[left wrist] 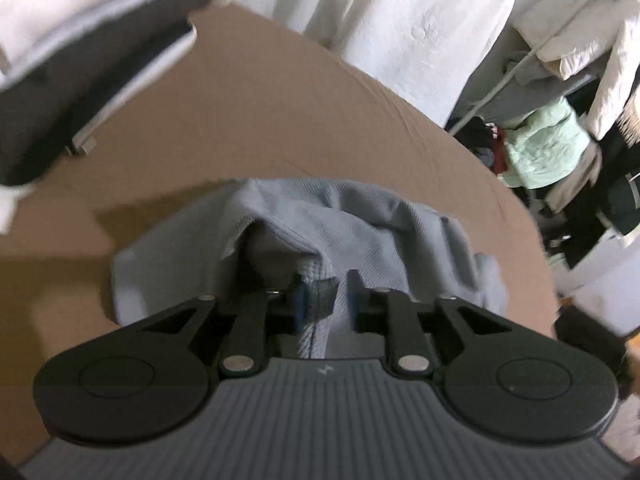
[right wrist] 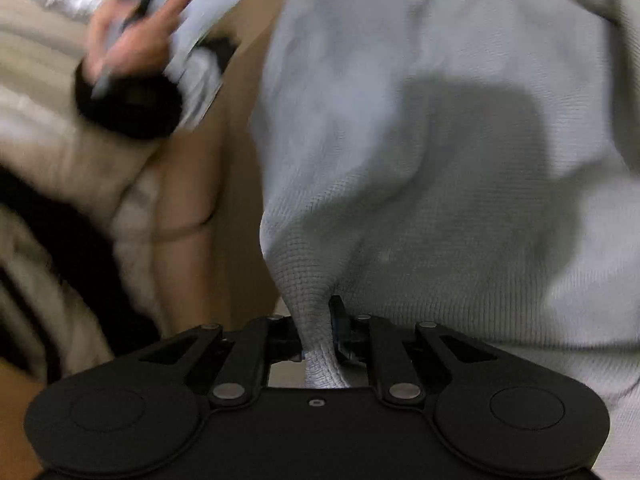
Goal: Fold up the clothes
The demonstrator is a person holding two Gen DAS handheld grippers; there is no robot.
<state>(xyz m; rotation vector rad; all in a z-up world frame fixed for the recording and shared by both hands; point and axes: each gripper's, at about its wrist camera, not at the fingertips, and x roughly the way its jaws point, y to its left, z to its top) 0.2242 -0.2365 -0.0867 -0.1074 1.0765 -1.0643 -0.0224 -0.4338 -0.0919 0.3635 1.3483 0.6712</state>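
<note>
The light blue waffle-knit garment (left wrist: 360, 232) lies bunched on a brown surface (left wrist: 248, 112), and everything else is placed from it. In the left wrist view, up and to the left of the garment sits a folded stack of white and dark grey clothes (left wrist: 72, 64), well apart from it across bare brown surface; behind the garment hangs a white embossed cloth (left wrist: 400, 28), and off to its right a rack with a pale padded jacket (left wrist: 592, 40) and a mint-green garment (left wrist: 548, 148) crowds the background. The left gripper (left wrist: 335, 296) has its jaws nearly together with a ridge of the blue fabric pinched between them, a fold rising just ahead of the fingertips. In the right wrist view, to the left of the garment a person's hand (right wrist: 128, 44) with a black cuff appears, blurred, over beige bedding (right wrist: 60, 152); what it holds is too smeared to name. The garment spreads wide across that frame, a dark shadow across its middle. The right gripper (right wrist: 316, 320) is clenched on a twisted tail of the knit, which passes between its fingers. Only the left view shows the stack and rack; only the right shows the hand and bedding.
</note>
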